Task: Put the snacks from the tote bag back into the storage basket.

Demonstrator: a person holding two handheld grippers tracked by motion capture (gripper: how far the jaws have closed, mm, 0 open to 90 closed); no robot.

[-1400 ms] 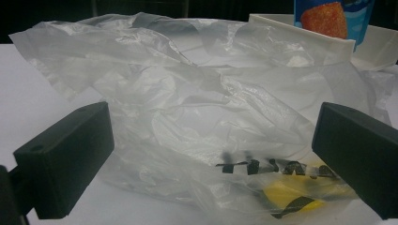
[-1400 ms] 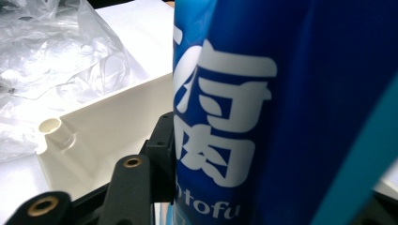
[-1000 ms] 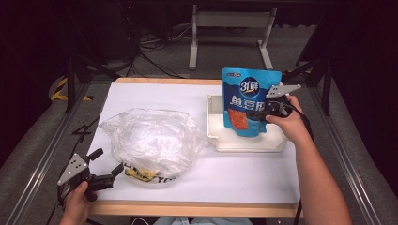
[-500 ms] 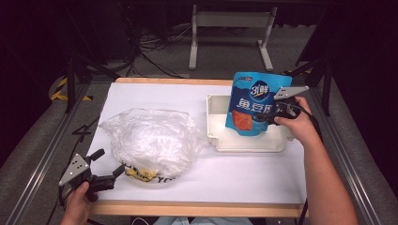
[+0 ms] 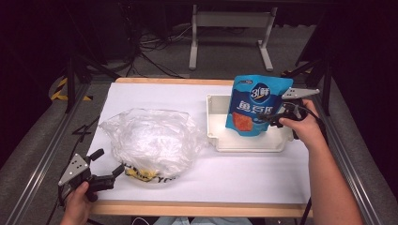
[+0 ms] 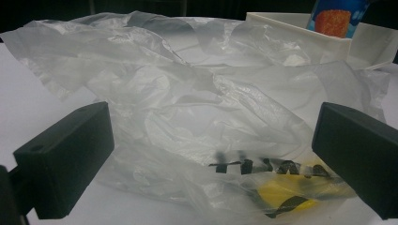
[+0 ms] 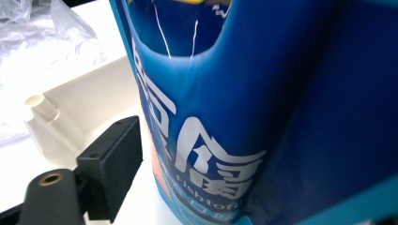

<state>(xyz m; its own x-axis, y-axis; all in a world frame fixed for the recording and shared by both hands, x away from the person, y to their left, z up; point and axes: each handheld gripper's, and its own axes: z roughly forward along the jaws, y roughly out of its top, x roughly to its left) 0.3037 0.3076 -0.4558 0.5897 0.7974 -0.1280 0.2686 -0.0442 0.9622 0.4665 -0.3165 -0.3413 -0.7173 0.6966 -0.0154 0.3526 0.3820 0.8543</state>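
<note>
The blue pouch [image 5: 254, 107] is being set upright in the white tray [image 5: 213, 123]. The right tool [image 5: 271, 117] has just been opening, its jaws off the pouch between them (release seems under way); withdrawal is needed next. "Fishtofu" can be read. The left tool [image 5: 109, 171] is spread near the plastic bag [image 5: 149, 138].

left gripper [image 5: 107, 169]: black fingers [image 6: 65, 164], grey three-cornered plate | right gripper [image 5: 273, 118]: black (screw holes in fingers [image 7: 110, 164]), trailing cable
</note>
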